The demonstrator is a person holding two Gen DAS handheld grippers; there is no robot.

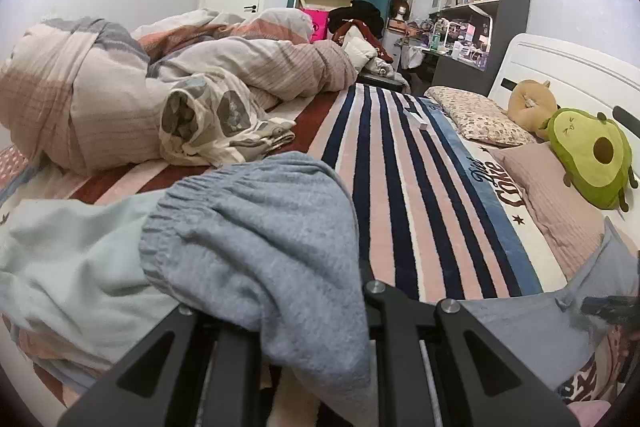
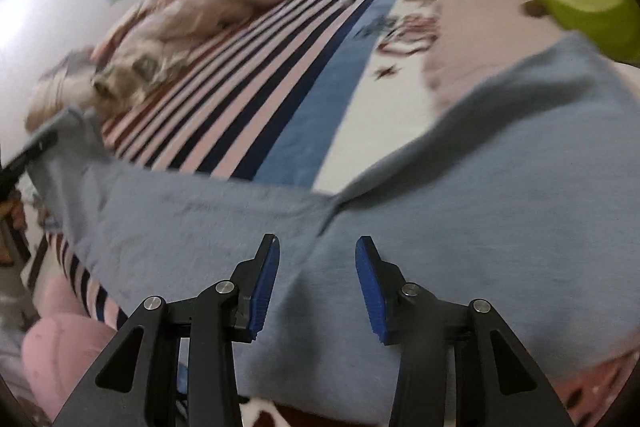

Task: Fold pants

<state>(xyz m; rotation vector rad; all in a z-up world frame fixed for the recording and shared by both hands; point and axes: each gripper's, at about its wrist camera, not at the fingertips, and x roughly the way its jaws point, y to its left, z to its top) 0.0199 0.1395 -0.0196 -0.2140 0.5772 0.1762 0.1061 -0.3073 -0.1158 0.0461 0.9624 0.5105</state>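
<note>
The grey-blue pants (image 2: 440,187) lie across the near edge of the striped bed. In the left wrist view their ribbed waistband end (image 1: 256,239) is bunched over my left gripper (image 1: 316,307), which is shut on it; the fingertips are hidden under the fabric. In the right wrist view my right gripper (image 2: 318,267) is open, its blue pads (image 2: 264,291) just above the flat pants near the crotch seam. The left gripper (image 2: 28,155) shows at the far left, holding up the pants' end. The right gripper (image 1: 612,307) shows at the right edge of the left wrist view.
A striped blanket (image 1: 400,187) covers the bed. A rumpled duvet (image 1: 120,87) lies at the left, a pale green cloth (image 1: 68,267) at the near left. Pillows (image 1: 480,115) and an avocado plush (image 1: 588,163) sit by the headboard at right. A pink object (image 2: 60,343) lies below the bed edge.
</note>
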